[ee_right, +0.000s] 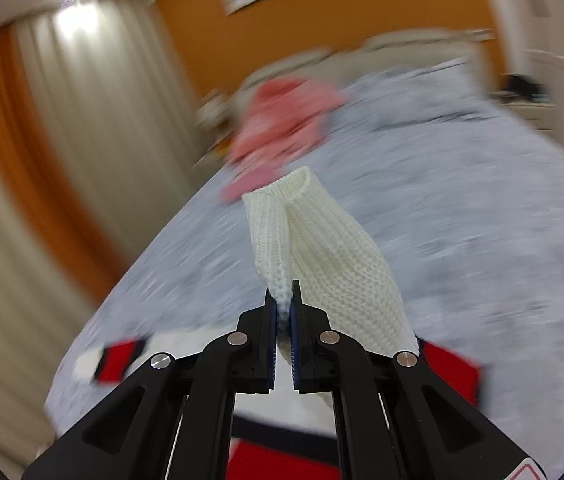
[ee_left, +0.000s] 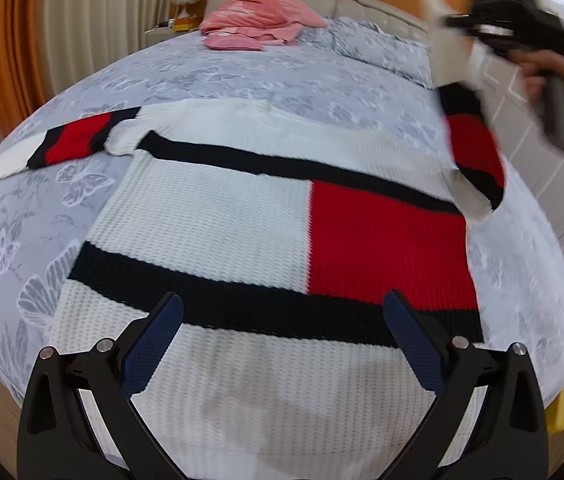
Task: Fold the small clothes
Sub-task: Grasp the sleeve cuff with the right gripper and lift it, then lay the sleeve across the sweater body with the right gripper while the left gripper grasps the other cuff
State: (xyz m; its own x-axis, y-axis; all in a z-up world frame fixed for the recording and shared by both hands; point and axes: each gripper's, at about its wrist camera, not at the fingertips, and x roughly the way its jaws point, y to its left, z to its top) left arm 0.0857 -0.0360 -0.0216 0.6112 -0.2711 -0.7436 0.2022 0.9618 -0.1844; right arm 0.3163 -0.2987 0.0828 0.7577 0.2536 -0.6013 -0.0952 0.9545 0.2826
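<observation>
A white, red and black knitted sweater point(ee_left: 242, 216) lies flat on the bed, its left sleeve point(ee_left: 62, 146) spread out to the left. My left gripper point(ee_left: 282, 308) is open and empty, hovering over the sweater's lower hem. My right gripper point(ee_right: 283, 300) is shut on the white cuff point(ee_right: 321, 240) of the right sleeve and holds it up above the bed. In the left wrist view the lifted right sleeve point(ee_left: 473, 148) hangs from that gripper point(ee_left: 453, 22) at the upper right, blurred.
The bed has a grey floral cover point(ee_left: 242, 76). A pile of pink clothes point(ee_left: 258, 16) lies near the headboard point(ee_left: 361, 4). Curtains point(ee_left: 94, 20) and a nightstand point(ee_left: 170, 28) stand at the left. White cabinet doors point(ee_left: 553, 168) are at the right.
</observation>
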